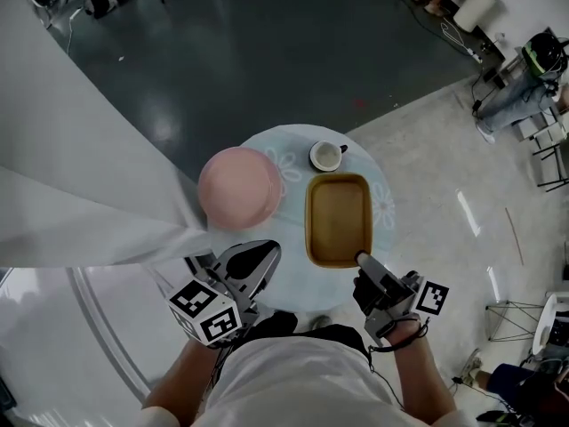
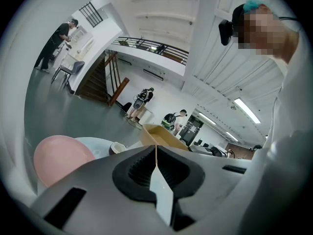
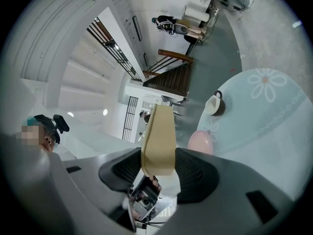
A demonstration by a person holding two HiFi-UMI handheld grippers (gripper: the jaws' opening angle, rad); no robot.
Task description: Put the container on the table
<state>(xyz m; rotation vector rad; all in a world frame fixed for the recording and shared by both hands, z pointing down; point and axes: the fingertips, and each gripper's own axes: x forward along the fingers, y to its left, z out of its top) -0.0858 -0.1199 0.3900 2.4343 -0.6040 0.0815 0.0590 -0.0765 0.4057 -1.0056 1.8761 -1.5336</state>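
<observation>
The tan rectangular container (image 1: 338, 219) lies over the near right part of a round table (image 1: 293, 145) with a pale blue flowered cloth. I cannot tell whether it rests on the cloth or hangs just above it. My right gripper (image 1: 363, 261) is shut on the middle of the container's near rim. In the right gripper view the tan wall (image 3: 159, 141) fills the gap between the pads of this gripper (image 3: 157, 168). My left gripper (image 1: 258, 256) hovers at the table's near left edge. Its jaws (image 2: 156, 153) meet, with nothing between them.
An upturned pink bowl (image 1: 238, 187) sits left of the container and a white cup (image 1: 326, 156) stands behind it. A white sheet (image 1: 71, 176) hangs close on the left. Chairs and gear (image 1: 533, 87) stand far right on the floor.
</observation>
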